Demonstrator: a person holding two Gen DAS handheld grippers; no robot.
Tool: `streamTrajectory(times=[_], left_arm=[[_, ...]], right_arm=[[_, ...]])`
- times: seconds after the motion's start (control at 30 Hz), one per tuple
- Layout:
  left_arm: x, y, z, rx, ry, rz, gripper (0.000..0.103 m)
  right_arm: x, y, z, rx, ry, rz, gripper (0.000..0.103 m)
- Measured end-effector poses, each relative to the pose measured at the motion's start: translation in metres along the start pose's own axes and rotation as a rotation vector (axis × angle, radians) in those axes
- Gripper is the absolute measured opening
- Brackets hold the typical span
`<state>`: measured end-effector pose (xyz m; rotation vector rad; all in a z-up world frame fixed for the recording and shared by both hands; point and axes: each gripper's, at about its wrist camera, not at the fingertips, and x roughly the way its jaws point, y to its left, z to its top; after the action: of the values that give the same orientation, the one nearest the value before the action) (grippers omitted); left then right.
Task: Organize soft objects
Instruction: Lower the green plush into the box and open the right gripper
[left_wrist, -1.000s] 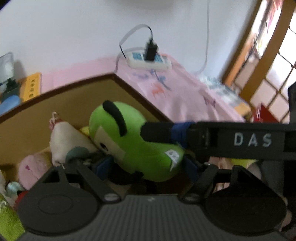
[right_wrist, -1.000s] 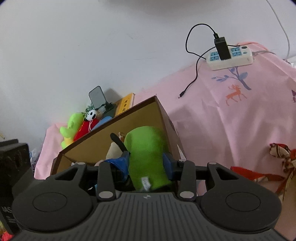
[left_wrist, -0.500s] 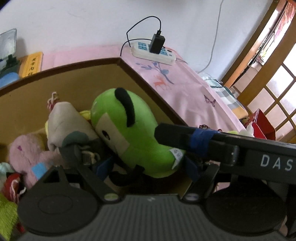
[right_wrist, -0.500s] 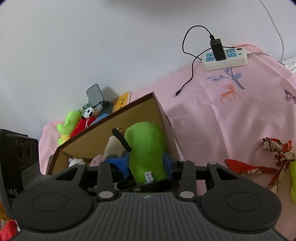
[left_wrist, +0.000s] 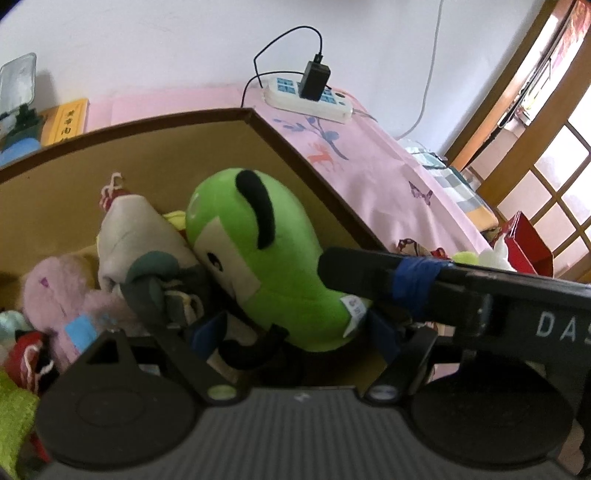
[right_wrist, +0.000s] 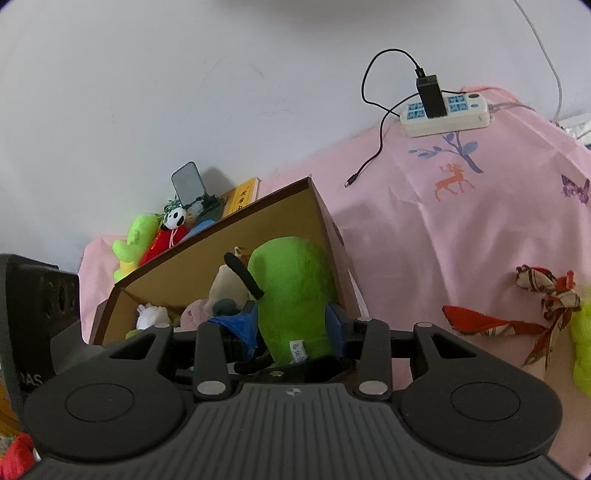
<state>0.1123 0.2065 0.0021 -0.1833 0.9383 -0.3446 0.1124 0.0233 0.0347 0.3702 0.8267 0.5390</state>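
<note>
A green plush toy (left_wrist: 266, 266) with black ears lies in the right end of a brown cardboard box (left_wrist: 155, 155). In the right wrist view my right gripper (right_wrist: 291, 325) is shut on the green plush toy (right_wrist: 295, 291) at its tagged end, above the cardboard box (right_wrist: 221, 243). My left gripper (left_wrist: 291, 332) is open, with its blue-padded fingers on either side of the toy's lower end. The right gripper's finger (left_wrist: 388, 273) crosses the left wrist view from the right. A pink plush (left_wrist: 59, 288) and a grey-white plush (left_wrist: 136, 236) lie in the box beside the green toy.
The box stands on a pink patterned cloth (right_wrist: 461, 229). A white power strip (right_wrist: 447, 114) with a black charger lies near the wall. A red patterned scarf (right_wrist: 517, 314) lies right of the box. Green and red plush toys (right_wrist: 147, 240) and a phone stand (right_wrist: 188, 184) sit behind the box.
The green toy has gone lower into the box's right end, still held by my right gripper. My left gripper's view has tilted down toward the box's inside.
</note>
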Motion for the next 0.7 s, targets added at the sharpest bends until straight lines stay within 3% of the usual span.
streamTrajectory(times=[0.7], left_arm=[[-0.005, -0.005, -0.008, 0.083, 0.018, -0.001, 0.082]], right_arm=[[-0.016, 0.003, -0.012, 0.033, 0.026, -0.006, 0.025]])
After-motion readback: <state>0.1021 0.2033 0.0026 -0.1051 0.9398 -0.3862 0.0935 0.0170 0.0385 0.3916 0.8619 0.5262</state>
